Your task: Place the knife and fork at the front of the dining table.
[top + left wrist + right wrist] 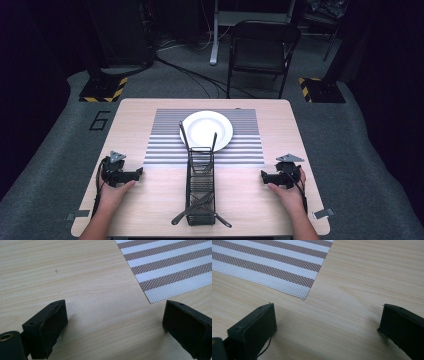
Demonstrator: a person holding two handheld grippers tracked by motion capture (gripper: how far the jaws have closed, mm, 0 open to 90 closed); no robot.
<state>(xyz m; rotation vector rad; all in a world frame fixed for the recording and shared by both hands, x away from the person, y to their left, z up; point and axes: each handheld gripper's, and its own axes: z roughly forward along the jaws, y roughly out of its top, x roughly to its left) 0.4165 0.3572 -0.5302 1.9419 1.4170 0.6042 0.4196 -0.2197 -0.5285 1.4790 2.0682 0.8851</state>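
A white plate (206,129) lies on a striped placemat (165,145) at the table's middle. In front of it stands a long black wire rack (200,182) with dark cutlery (192,209) crossed at its near end and two utensil handles (184,134) rising at its far end. My left gripper (139,173) rests on the wood left of the rack, open, with bare table between its jaws (115,312). My right gripper (264,176) rests on the right side, open as well, with nothing between its jaws (328,315). A placemat corner (152,298) lies just ahead of each gripper.
The wooden table (250,200) ends close behind both hands. A black folding chair (262,50) stands beyond the far edge, with cables on the grey floor. Tape marks (322,212) sit near the front corners.
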